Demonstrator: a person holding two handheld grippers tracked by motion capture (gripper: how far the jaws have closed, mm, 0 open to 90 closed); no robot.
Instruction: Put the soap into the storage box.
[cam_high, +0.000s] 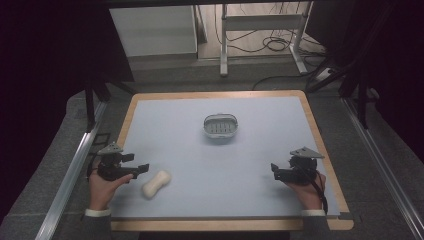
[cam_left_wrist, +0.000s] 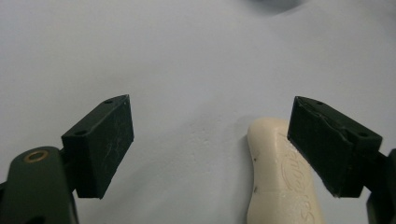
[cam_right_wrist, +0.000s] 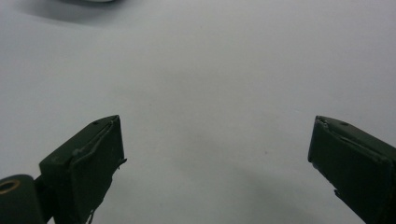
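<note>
We see the soap bar (cam_high: 156, 183) on the table just beside our left gripper (cam_high: 145, 168), under one jaw. Both grippers, left and right (cam_high: 274, 170), are spread wide, pinching nothing.

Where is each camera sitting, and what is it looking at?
High view: above the person's side, looking forward and down on the table; both hands show, left gripper, right gripper, soap, dish.
Left gripper view: rides the left gripper, facing the tabletop; its open jaws show, soap beside one jaw.
Right gripper view: rides the right gripper, facing bare tabletop; open jaws show.
Shared: high and left gripper views both show the soap.
</note>
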